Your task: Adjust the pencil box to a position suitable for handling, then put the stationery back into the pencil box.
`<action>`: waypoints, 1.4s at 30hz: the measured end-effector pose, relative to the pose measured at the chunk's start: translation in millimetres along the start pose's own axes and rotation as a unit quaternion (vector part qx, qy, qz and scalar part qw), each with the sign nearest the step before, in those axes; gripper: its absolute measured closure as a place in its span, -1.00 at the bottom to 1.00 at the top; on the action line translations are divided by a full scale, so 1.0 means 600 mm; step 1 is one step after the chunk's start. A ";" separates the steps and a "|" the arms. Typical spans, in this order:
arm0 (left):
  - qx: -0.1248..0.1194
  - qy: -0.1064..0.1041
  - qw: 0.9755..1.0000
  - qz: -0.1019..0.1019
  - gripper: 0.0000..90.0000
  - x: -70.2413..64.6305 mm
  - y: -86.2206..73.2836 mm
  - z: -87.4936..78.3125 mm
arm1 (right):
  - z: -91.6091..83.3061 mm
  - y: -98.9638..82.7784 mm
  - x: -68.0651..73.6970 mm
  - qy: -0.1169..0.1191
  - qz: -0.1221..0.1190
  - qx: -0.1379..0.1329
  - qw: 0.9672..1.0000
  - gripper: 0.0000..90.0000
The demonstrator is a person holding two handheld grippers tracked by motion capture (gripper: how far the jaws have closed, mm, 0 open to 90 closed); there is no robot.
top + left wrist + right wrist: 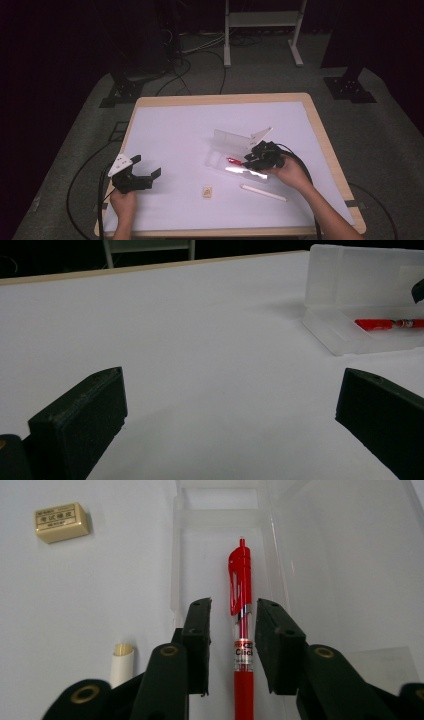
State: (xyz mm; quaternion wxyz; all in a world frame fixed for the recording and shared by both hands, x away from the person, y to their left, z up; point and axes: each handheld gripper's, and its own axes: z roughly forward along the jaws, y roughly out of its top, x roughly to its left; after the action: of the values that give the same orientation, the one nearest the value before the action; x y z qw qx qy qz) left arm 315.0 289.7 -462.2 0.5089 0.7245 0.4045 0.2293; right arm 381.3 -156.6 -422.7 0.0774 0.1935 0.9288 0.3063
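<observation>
One red pen (241,630) lies in clear case (310,555) between parted right claw (234,647) pads, untouched.

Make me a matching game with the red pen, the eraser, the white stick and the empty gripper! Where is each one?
Things:
1. red pen
2. eraser
3. white stick
4. left gripper

Places or states:
A. open, with nothing between its jaws
B. lying inside the clear case, between the jaws of the right gripper
C. on the table, in front of the case, between the two hands
D. on the table, just in front of the right hand

Pairs: 1-B, 2-C, 3-D, 4-A
</observation>
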 end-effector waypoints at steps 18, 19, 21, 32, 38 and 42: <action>0.000 -0.001 1.000 0.000 -1.00 0.000 0.000 0.000 | -0.027 -0.017 0.010 -0.003 0.014 -0.016 1.000 0.23; 0.000 -0.001 1.000 0.000 -1.00 0.000 0.000 0.000 | -0.029 -0.019 0.010 -0.003 0.015 -0.018 1.000 0.23; -0.001 -0.001 1.000 0.000 -1.00 0.000 0.000 0.000 | -0.033 -0.022 0.012 -0.003 0.017 -0.019 1.000 0.18; -0.001 -0.001 1.000 0.000 -1.00 0.000 0.000 -0.001 | -0.053 -0.035 0.021 -0.009 0.021 -0.028 0.999 0.12; -0.001 -0.001 1.000 0.000 -1.00 0.001 0.000 -0.001 | -0.062 -0.044 0.023 -0.012 0.024 -0.028 0.999 0.12; 0.000 -0.001 1.000 0.000 -1.00 0.000 0.000 0.000 | -0.070 -0.052 0.029 -0.013 0.025 -0.031 0.999 0.12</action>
State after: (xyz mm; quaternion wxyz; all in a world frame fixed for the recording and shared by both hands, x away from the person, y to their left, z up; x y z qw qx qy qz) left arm 315.0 289.8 -462.3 0.5091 0.7247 0.4043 0.2284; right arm 344.6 -195.1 -408.0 0.0877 0.2182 0.9126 0.3343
